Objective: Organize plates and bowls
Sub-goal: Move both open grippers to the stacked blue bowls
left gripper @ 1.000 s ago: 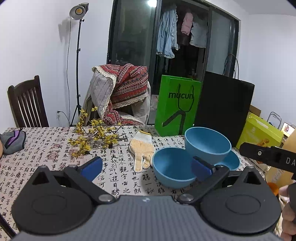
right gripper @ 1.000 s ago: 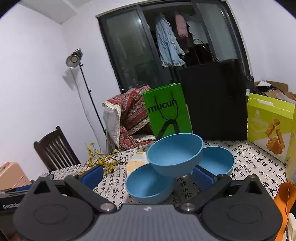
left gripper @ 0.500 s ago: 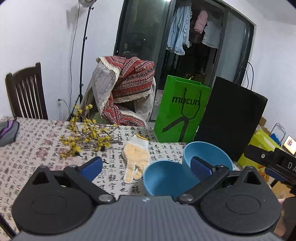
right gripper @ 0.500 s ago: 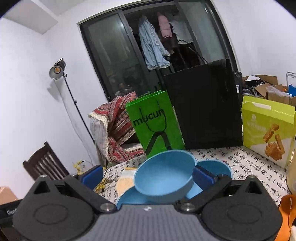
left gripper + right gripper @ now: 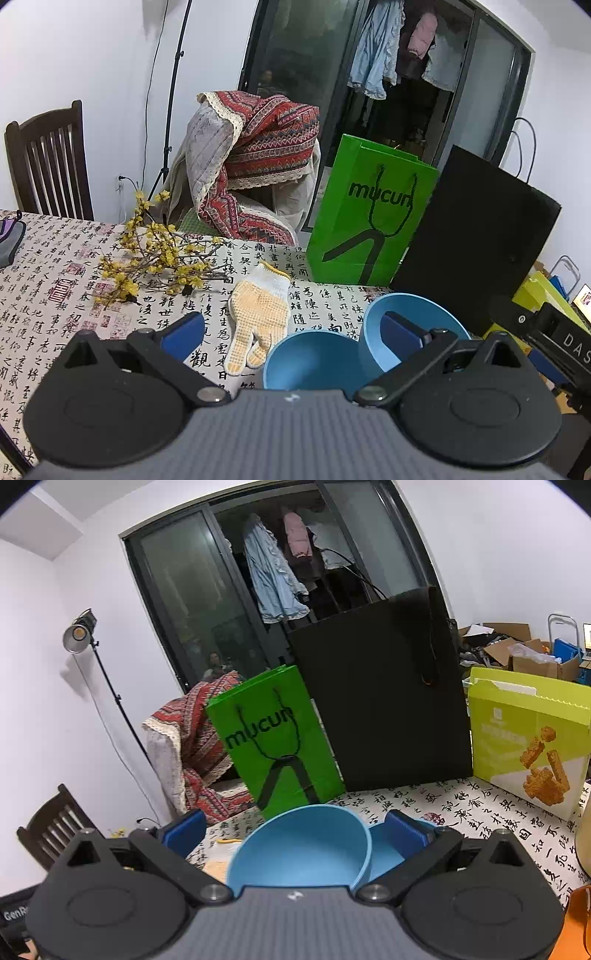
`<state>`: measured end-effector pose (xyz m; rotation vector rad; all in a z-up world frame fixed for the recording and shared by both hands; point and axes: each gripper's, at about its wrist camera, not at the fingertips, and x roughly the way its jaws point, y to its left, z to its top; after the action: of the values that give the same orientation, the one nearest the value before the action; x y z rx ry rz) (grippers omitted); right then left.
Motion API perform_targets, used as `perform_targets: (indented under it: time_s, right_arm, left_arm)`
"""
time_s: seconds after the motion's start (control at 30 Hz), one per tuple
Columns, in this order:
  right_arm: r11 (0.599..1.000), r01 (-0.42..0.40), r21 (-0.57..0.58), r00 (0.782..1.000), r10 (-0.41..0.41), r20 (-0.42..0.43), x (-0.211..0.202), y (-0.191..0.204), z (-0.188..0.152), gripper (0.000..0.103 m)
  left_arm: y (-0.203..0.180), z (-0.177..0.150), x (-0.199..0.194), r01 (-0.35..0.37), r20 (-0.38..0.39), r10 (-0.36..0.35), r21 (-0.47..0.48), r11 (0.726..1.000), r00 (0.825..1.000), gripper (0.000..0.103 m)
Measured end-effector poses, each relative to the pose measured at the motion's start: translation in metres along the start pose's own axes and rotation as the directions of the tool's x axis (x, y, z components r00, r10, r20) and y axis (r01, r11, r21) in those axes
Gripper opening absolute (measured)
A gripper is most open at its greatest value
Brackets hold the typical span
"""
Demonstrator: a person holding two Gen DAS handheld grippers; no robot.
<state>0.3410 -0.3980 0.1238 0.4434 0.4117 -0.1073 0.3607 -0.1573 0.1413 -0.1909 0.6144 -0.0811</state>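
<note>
Left gripper (image 5: 293, 326) fingers spread, empty, above 2 blue bowls (image 5: 314, 360) on desk (image 5: 55, 280). Right gripper (image 5: 295, 825) fingers apart, tilted bowl (image 5: 301, 851) between, contact unclear.

Green bag (image 5: 365, 221) reads "mucun"; tablecloth (image 5: 74, 280) bears Chinese calligraphy.

Near blue bowl (image 5: 310, 358): lower half hidden behind left gripper (image 5: 291, 332) body. Tilted bowl (image 5: 306, 849) in right wrist view: base hidden by right gripper (image 5: 295, 829) body, so can't tell what it rests on. Third bowl (image 5: 384, 853) only a sliver past right finger. Glove (image 5: 216, 869) barely peeks out. Wooden chair (image 5: 44, 166) cut by left edge. Orange thing (image 5: 578, 923) bottom right cropped, unidentifiable.
</note>
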Motion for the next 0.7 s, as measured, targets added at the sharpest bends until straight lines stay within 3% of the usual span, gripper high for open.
perform_targets:
  time_s: [0.33, 0.7]
  right_arm:
    - [0.997, -0.037, 0.075, 0.998, 0.042, -0.054, 0.04, -0.038, -0.01, 0.103]
    - [0.996, 0.03, 0.09, 0.992, -0.018, -0.128, 0.076, -0.056, -0.019, 0.093]
  left_arm:
    - [-0.014, -0.004, 0.038, -0.014, -0.037, 0.013, -0.016, 1.0, 0.999, 0.103]
    - [-0.049, -0.009, 0.064, -0.054, -0.049, 0.055, 0.02, 0.998, 0.997, 0.103]
